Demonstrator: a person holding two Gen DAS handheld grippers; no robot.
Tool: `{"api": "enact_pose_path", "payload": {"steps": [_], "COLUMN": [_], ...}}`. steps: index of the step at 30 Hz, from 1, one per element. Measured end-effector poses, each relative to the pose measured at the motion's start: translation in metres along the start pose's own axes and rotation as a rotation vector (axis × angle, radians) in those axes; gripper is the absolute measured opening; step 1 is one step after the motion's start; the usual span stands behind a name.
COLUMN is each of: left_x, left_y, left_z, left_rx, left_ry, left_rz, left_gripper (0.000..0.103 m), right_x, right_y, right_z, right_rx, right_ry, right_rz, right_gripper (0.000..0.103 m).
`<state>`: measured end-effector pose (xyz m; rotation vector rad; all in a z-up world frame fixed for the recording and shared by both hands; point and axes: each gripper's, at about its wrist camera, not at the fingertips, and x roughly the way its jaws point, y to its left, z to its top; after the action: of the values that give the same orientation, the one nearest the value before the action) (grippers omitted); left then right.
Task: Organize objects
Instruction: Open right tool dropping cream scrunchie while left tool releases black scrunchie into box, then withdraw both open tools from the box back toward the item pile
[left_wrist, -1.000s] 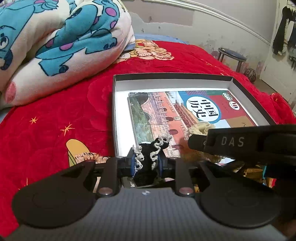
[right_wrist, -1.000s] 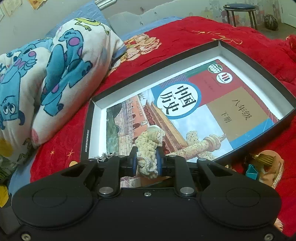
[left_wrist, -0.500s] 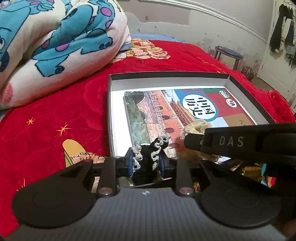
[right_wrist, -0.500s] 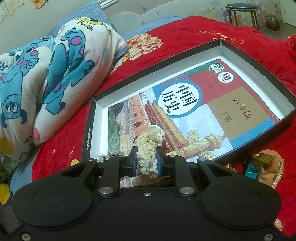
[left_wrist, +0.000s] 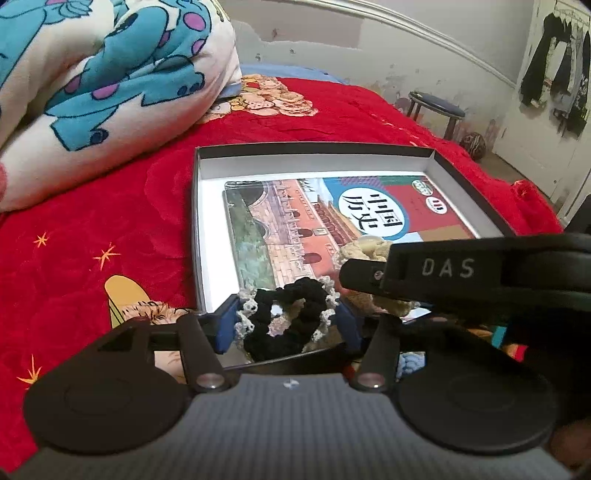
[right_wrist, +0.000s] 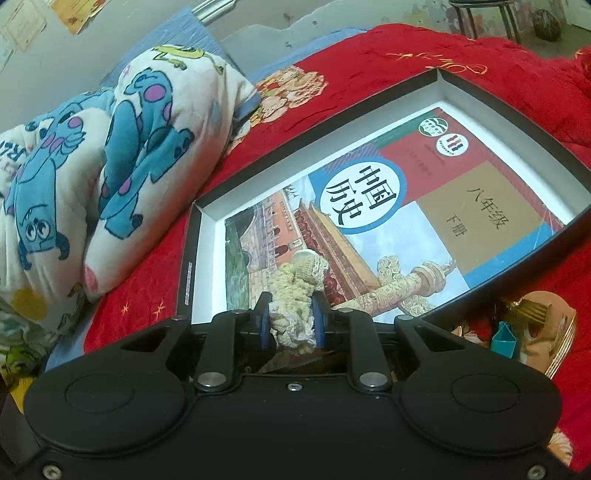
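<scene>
A black scrunchie (left_wrist: 306, 291) with pale lace edging lies at the near end of a shallow black box (left_wrist: 201, 221), partly on the history textbook (left_wrist: 295, 221) inside it. My left gripper (left_wrist: 286, 314) is opening, and the scrunchie lies loose as a ring between its blue pads. My right gripper (right_wrist: 291, 310) is shut on a cream scrunchie (right_wrist: 295, 280), held over the book (right_wrist: 406, 221) near the front edge of the box (right_wrist: 192, 258). In the left wrist view the cream scrunchie (left_wrist: 364, 249) peeks out behind the right gripper's black housing (left_wrist: 461, 273).
The box sits on a red bedspread (left_wrist: 92, 221). A folded white blanket with blue monsters (left_wrist: 92, 74) is piled at the left. Small items, including a teal clip (right_wrist: 504, 338), lie right of the box. A stool (left_wrist: 436, 107) stands beyond the bed.
The left jaws have spread apart, and the black scrunchie, squeezed thin before, has relaxed into a wide ring. The right gripper still grips the cream scrunchie in the same spot.
</scene>
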<state>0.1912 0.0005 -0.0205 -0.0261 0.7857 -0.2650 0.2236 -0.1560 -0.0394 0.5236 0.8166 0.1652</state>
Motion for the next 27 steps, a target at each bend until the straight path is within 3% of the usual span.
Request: {"api": "enact_pose_path", "payload": {"steps": [3, 4, 5, 13, 21, 27], "left_x": [-0.003, -0.004, -0.006, -0.026, -0.066, -0.105], "left_y": [0.001, 0.001, 0.001, 0.006, 0.002, -0.004], "left_z": [0.001, 0.001, 0.0, 0.002, -0.002, -0.021], "left_rx": [-0.01, -0.009, -0.009, -0.018, -0.032, 0.034], "left_ry": [0.004, -0.002, -0.008, -0.063, -0.197, -0.312], "left_rz": [-0.024, -0.029, -0.028, -0.05, -0.071, -0.101], "left_gripper": [0.08, 0.083, 0.084, 0.086, 0.09, 0.103], "right_x": [-0.001, -0.003, -0.005, -0.03, -0.081, -0.126], "right_y": [0.004, 0.006, 0.008, 0.018, 0.023, 0.027], "right_z": [-0.002, -0.004, -0.005, -0.014, -0.016, -0.02], "right_rx": [0.0, 0.001, 0.005, 0.05, 0.041, 0.009], "right_ry": [-0.017, -0.026, -0.029, -0.104, -0.164, -0.218], "right_rz": [-0.017, -0.02, -0.019, 0.02, 0.039, 0.057], "right_gripper": [0.026, 0.032, 0.042, 0.064, 0.067, 0.071]}}
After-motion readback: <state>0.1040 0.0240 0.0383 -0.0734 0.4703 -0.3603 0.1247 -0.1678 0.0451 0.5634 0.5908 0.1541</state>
